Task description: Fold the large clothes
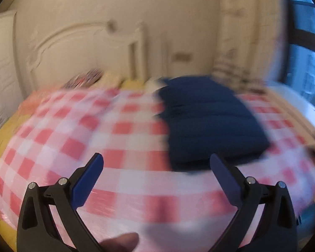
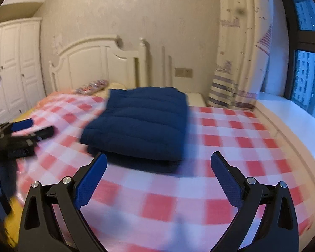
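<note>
1. Navy quilted jacket (image 2: 140, 121) lies folded into a thick rectangular bundle on the red-and-white checked bedspread (image 2: 231, 138), toward the middle of the bed; from my left wrist view the same jacket (image 1: 210, 121) sits ahead and to the right of the fingers, heavily blurred.
2. My right gripper (image 2: 158, 157) hangs just short of the jacket's near edge, jaws spread wide and nothing between them. Its blue pads (image 2: 90, 182) are bare.
3. My left gripper (image 1: 156, 157) is also spread wide and empty over the checked spread. In the right wrist view I see it (image 2: 33, 128) at the far left, well apart from the jacket.
4. A fingertip (image 1: 121, 241) shows at the bottom of the left wrist view.
5. Behind the bed stand a white headboard (image 2: 94, 63) and a white wardrobe (image 2: 12, 63); a patterned curtain (image 2: 239, 52) hangs beside the window (image 2: 306, 63) on the right.
6. A patterned pillow (image 2: 92, 86) lies near the headboard, beyond the jacket.
</note>
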Demonstrator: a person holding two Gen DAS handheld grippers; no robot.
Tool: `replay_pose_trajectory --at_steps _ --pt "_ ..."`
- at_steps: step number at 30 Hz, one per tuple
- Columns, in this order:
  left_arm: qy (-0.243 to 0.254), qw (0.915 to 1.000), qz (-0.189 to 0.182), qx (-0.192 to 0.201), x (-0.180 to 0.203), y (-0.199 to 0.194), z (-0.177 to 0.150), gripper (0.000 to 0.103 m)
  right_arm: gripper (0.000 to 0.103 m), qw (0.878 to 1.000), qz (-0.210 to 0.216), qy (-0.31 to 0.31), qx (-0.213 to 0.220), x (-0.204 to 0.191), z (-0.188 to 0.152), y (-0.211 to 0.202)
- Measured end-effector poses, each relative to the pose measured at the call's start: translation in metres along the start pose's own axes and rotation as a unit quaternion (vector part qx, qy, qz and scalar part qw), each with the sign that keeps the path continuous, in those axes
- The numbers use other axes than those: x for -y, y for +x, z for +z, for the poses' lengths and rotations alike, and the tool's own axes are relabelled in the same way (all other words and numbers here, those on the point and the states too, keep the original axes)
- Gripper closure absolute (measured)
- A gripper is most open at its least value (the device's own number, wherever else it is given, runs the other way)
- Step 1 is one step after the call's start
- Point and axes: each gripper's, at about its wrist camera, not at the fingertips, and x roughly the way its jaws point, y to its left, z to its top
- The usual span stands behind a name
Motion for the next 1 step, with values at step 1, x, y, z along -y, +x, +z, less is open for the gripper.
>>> replay_pose_trajectory --at_steps 1 --pt "-0.009 0.9996 0.023 -0.014 -0.0213 0.0181 0.0061 0.002 0.006 1.000 -0.028 0.012 -0.004 0.0345 0.0083 0.0035"
